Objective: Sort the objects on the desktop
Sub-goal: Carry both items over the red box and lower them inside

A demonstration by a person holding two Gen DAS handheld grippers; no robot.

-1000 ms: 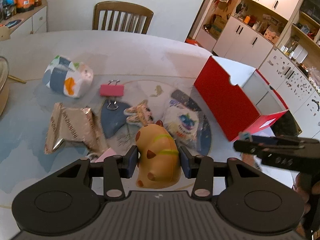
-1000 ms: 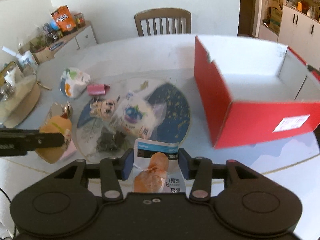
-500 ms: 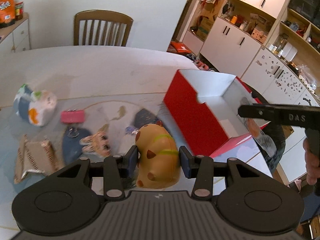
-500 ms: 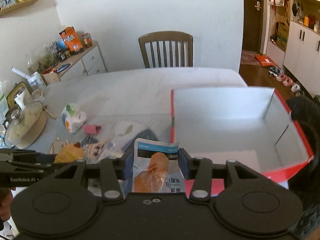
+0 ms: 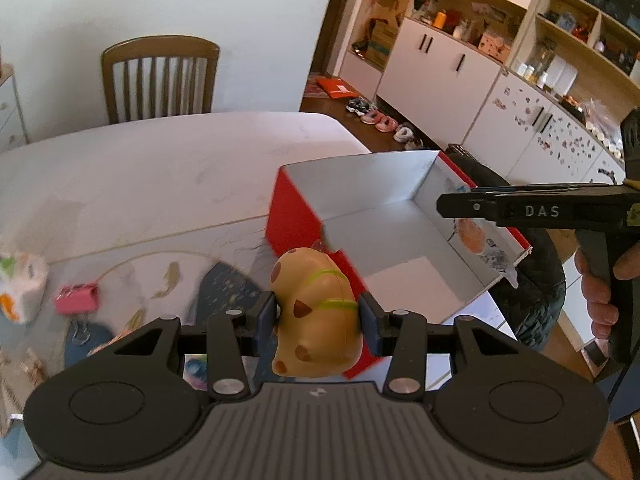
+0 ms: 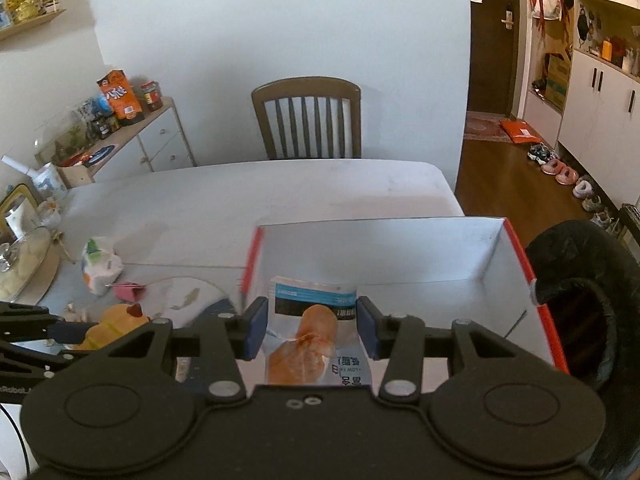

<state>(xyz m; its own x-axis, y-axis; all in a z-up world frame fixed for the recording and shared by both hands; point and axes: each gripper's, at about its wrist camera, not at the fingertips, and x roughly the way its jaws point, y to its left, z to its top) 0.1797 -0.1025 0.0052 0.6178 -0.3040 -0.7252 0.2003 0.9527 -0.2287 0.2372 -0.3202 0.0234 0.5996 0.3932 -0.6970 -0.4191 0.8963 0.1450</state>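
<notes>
Your left tongs (image 5: 318, 316) pinch the toy (image 5: 316, 316) beside the box (image 5: 296, 216); right tongs (image 6: 310, 328) pinch the packet (image 6: 312, 320) over it. Box looks empty; clip (image 5: 76, 298) and tissues (image 5: 20, 286) wait on the bench (image 5: 160, 168).

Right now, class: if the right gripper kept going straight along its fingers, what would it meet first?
Probably the white floor inside the red box. The right gripper, shut on a snack packet, points down into the open box; nothing else shows ahead. Depth is uncertain.
</notes>
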